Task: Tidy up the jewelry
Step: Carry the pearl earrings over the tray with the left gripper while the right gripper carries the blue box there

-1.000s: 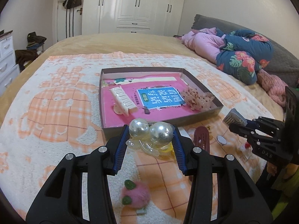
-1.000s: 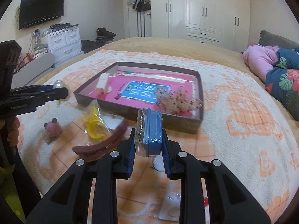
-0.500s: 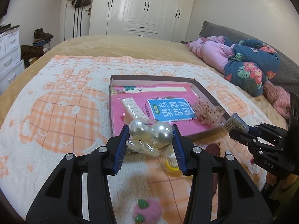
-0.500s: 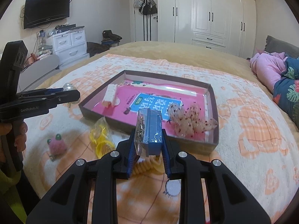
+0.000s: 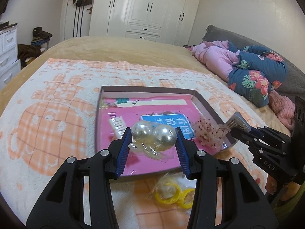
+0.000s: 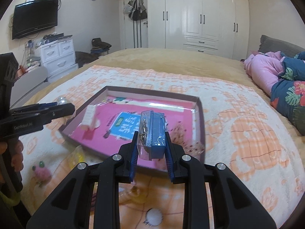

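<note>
Left wrist view showed the left gripper (image 5: 153, 140) clamped on a clear bag of two pearl balls (image 5: 153, 135), held over the near part of the shallow box (image 5: 205, 106) on the orange-patterned blanket (image 5: 47, 118). Right wrist view showed the right gripper (image 6: 151, 144) clamped on a small blue jewelry card in clear wrap (image 6: 152, 133), held over the near right part of the same box. Inside the box lay a white comb clip (image 5: 117, 127) and a speckled hair tie (image 5: 206, 131); a bag of yellow rings (image 5: 171, 191) and a pink pompom (image 6: 41, 170) lay on the blanket outside it. Recommended procedure, as a judgement: lower each item onto a bare pink area of the box floor, keeping the two grippers apart, and part the fingers only once the item rests on the floor, since the balls would likely roll if dropped. Place the card clear of the hair tie. Compared with one second earlier, both grippers had advanced from before the near wall to positions over the box interior, each grip unchanged. The dark red clip seen earlier near the box was no longer in view.
</note>
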`<state>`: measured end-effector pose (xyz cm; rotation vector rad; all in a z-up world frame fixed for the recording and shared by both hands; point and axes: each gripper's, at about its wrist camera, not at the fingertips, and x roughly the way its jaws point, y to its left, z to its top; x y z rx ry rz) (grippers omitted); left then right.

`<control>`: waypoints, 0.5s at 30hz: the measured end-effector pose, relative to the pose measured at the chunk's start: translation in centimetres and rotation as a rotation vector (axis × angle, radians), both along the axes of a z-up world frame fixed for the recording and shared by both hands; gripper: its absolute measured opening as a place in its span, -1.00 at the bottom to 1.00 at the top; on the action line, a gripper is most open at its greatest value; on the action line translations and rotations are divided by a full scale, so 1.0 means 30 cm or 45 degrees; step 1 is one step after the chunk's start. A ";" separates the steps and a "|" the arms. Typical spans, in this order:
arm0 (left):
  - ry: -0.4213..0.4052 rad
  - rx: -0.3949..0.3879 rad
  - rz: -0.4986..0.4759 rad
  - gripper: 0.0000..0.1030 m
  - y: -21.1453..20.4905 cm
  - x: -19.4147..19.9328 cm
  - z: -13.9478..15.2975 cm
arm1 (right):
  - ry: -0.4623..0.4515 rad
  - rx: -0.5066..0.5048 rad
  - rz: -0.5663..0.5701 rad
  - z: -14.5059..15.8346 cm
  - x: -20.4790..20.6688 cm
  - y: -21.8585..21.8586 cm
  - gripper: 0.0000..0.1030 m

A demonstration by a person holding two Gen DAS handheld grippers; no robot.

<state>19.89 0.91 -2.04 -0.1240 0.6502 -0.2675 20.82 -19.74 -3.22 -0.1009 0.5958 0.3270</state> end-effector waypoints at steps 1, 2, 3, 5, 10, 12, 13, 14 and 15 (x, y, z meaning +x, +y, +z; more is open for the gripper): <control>0.007 0.000 -0.006 -0.29 -0.012 0.012 -0.003 | 0.000 -0.004 -0.007 0.000 0.008 -0.005 -0.53; 0.015 0.003 -0.006 -0.29 -0.022 0.023 -0.006 | 0.001 -0.007 -0.013 -0.001 0.016 -0.009 -0.53; 0.025 0.004 -0.008 -0.29 -0.034 0.037 -0.011 | 0.001 -0.010 -0.022 -0.002 0.026 -0.016 -0.53; 0.037 0.004 -0.011 -0.29 -0.049 0.056 -0.017 | 0.005 -0.015 -0.038 -0.009 0.045 -0.030 -0.53; 0.082 0.037 -0.018 -0.29 -0.085 0.113 -0.052 | 0.023 -0.034 -0.070 -0.031 0.081 -0.056 -0.53; 0.099 0.048 -0.021 -0.29 -0.097 0.131 -0.065 | 0.034 -0.035 -0.081 -0.041 0.095 -0.065 -0.53; 0.109 0.053 -0.024 -0.29 -0.103 0.140 -0.073 | 0.041 -0.037 -0.087 -0.047 0.103 -0.070 -0.53; 0.119 0.058 -0.028 -0.29 -0.109 0.148 -0.081 | 0.047 -0.040 -0.094 -0.054 0.111 -0.075 -0.53; 0.129 0.067 -0.034 -0.29 -0.117 0.156 -0.091 | 0.052 -0.042 -0.097 -0.060 0.116 -0.077 -0.53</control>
